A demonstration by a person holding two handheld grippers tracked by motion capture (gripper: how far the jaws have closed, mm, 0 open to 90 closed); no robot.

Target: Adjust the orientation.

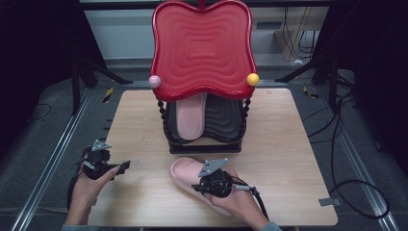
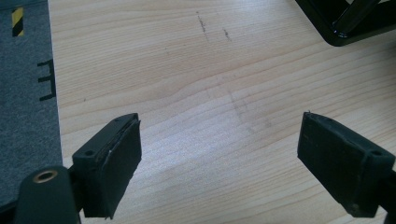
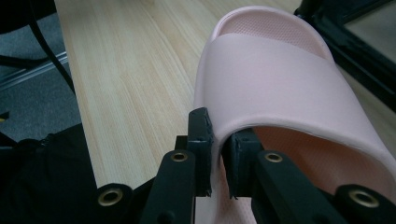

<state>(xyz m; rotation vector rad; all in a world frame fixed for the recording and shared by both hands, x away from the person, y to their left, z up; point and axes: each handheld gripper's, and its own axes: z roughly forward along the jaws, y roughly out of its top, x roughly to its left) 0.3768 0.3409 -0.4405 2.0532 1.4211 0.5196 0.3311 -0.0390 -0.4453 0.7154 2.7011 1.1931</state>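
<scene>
Right now the pink slipper lies flat on the wooden table, near the front edge and just in front of the shoe rack. It looks soft and bendy, like foam, so it should be light to lift. It will likely squash a little when pinched, and it will not break if it drops. Its smooth skin could be a bit slippy, so a firm pinch is best.

The right gripper is closed on the edge of the wide strap that goes over the foot. One jaw is outside the strap and one is inside, with the thin pink wall pressed between them. That looks like a good place to hold, because the strap is thin enough to pinch and the slipper can hang from it. The toe end may sag down when it is lifted, since the hold is on one side.

A second pink slipper already lies on the black lower shelf of the rack, under the red tray on top. There is room beside it.

The left gripper sits at the left side of the table with its jaws wide apart and nothing between them.
</scene>
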